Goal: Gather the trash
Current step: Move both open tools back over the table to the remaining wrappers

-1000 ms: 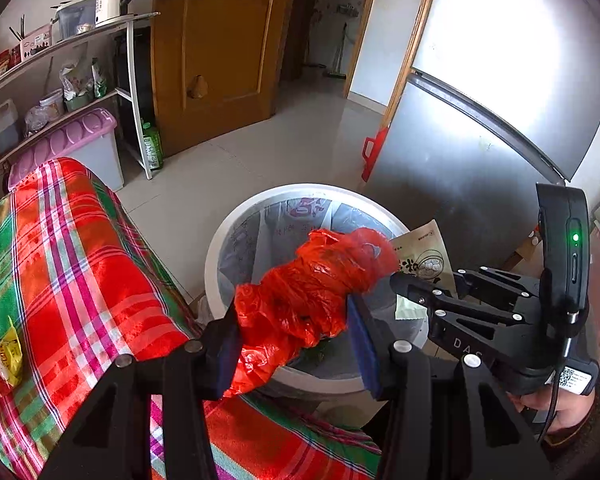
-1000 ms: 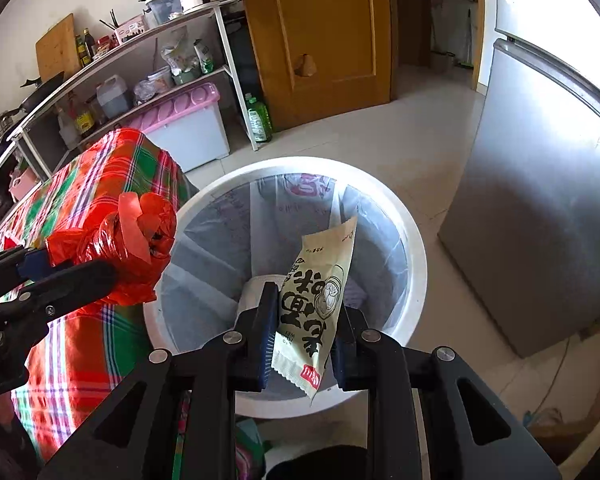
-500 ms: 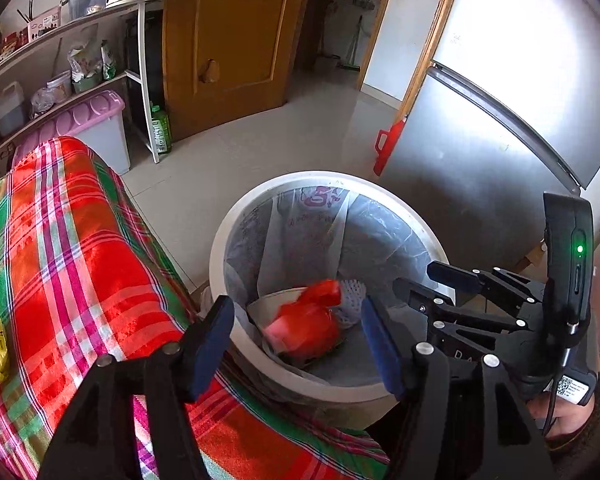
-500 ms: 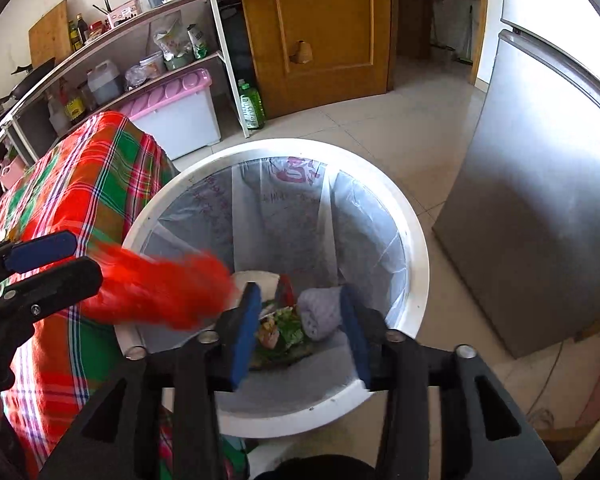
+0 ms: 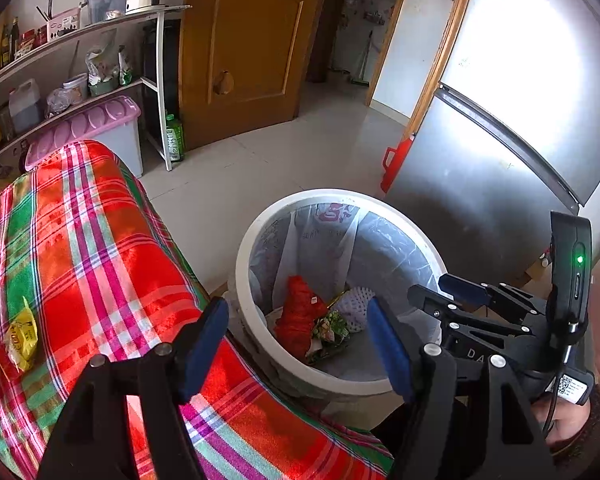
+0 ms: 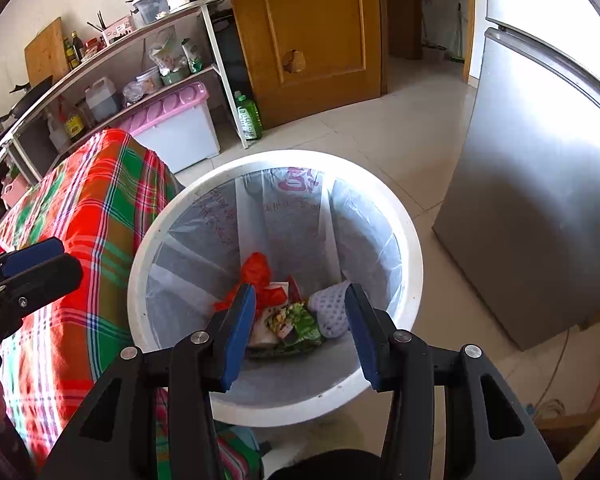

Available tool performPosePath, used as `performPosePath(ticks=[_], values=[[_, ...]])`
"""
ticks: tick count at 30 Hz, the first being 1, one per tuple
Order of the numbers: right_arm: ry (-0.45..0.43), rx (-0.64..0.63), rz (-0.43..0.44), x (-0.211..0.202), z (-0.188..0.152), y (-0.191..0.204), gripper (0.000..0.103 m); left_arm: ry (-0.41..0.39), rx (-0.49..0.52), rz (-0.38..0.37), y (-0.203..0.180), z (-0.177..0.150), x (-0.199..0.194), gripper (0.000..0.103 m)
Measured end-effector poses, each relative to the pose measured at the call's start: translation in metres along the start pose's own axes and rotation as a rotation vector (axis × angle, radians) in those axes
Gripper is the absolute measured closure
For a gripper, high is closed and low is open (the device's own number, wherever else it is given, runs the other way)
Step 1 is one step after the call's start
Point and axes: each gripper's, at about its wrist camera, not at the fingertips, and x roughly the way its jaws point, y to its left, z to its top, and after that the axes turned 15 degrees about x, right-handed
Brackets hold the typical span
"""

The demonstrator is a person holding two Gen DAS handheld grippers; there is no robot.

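Note:
A white trash bin (image 5: 256, 236) (image 6: 416, 264) with a clear liner stands on the floor beside the table. A red plastic bag (image 5: 300, 320) (image 6: 256, 268), a green snack wrapper (image 5: 330, 330) (image 6: 296, 322) and a white foam net (image 5: 354, 306) (image 6: 330, 308) lie in its bottom. My left gripper (image 5: 296, 340) is open and empty above the bin's near rim. My right gripper (image 6: 300, 328) is open and empty over the bin. A yellow wrapper (image 5: 20, 336) lies on the plaid tablecloth (image 5: 100, 260) at the left.
A silver fridge (image 5: 500, 140) (image 6: 540, 200) stands right of the bin. A red dustpan handle (image 5: 396, 164) leans by it. A shelf rack (image 6: 140, 64), a pink-lidded box (image 6: 172, 120), a green bottle (image 6: 248, 116) and a wooden door (image 6: 320, 32) are behind.
Both grippers opened. The red bag dropped from the left gripper and the snack packet from the right gripper into the bin. Both grippers pulled back slightly.

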Motion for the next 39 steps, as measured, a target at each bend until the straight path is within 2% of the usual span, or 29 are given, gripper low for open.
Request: performPosePath(ticks=[7,25,34,39], values=[[-0.029,-0.005,0.038,-0.015,-0.004,0.009,0.055,-0.05,-0.008,0.034,0.009,-0.006,-0.026,0.027],[-0.061,-0.075,0.102,-0.036,-0.013,0.054,0.055,-0.082,-0.101,0.133,0.058,-0.042,-0.068,0.025],[-0.06,-0.14,0.176,-0.04,-0.022,0.096,0.055,-0.1,-0.127,0.281,0.09,-0.07,-0.105,0.021],[-0.047,-0.176,0.229,-0.04,-0.028,0.125,0.055,-0.093,-0.18,0.328,0.118,-0.091,-0.121,0.02]])
